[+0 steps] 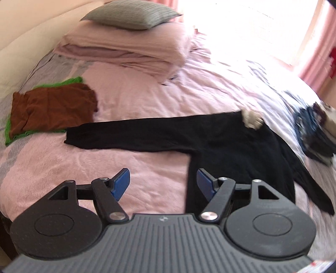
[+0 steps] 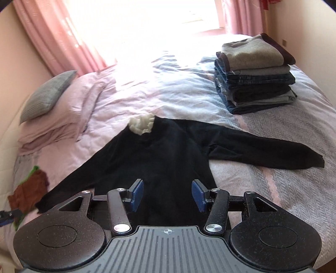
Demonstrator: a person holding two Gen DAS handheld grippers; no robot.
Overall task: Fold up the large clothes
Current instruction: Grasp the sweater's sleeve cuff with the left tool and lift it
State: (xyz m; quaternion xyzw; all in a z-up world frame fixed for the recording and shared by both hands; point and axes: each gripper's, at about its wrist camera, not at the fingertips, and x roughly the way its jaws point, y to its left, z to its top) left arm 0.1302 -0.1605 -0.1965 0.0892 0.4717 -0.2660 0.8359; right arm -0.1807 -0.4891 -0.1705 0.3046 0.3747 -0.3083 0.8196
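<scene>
Black sweater (image 1: 220, 138) lies flat on the pink bed (image 1: 147, 96), one sleeve reaching toward the brown garment (image 1: 52, 109) at the bed's edge; my left tool (image 1: 162, 184) hangs open and empty above. From my right wrist, my right tool (image 2: 167, 195) gapes empty over the sweater's hem, with folded clothes (image 2: 256, 73) stacked near the far corner.

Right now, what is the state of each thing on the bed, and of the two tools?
Black sweater: spread flat, sleeves out, not folded.
White collar: bunched at the neck.
Brown cloth: folded, lying on a green cloth.
Stack of clothes: folded, piled neatly.
Grey pillow: resting on the pink bedding.
Left tool: open, empty.
Right tool: open, empty.
</scene>
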